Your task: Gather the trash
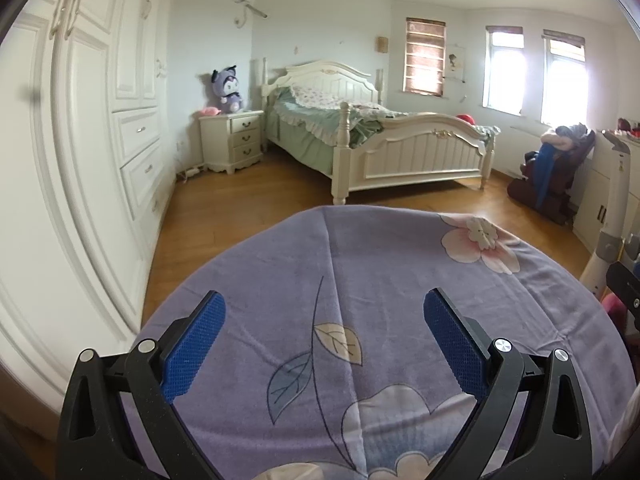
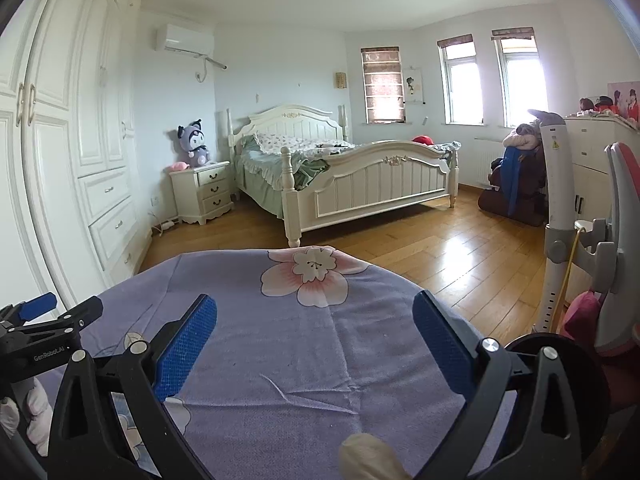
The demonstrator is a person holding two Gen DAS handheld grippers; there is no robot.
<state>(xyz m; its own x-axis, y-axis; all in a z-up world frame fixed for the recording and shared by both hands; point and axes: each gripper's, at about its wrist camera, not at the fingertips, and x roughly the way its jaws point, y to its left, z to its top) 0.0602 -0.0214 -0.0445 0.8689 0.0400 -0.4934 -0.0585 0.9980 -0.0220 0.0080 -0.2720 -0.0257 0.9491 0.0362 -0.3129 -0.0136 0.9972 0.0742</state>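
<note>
Bright daylight from my windows (image 2: 516,80), blown out; glare on floor (image 2: 460,252); fisheye bends edges, corners dark.

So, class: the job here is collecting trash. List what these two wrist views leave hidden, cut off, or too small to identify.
- Pale crumpled lump: right wrist view, cut off by the bottom edge; trash or not, unclear.
- Pale thing: left wrist view, cut off by the bottom edge between the left claw's arms.
- Red item on the bed: mostly hidden behind the footboard.
- Floor beyond the bed: hidden by it in both views.
- No bin shows in either view.
</note>
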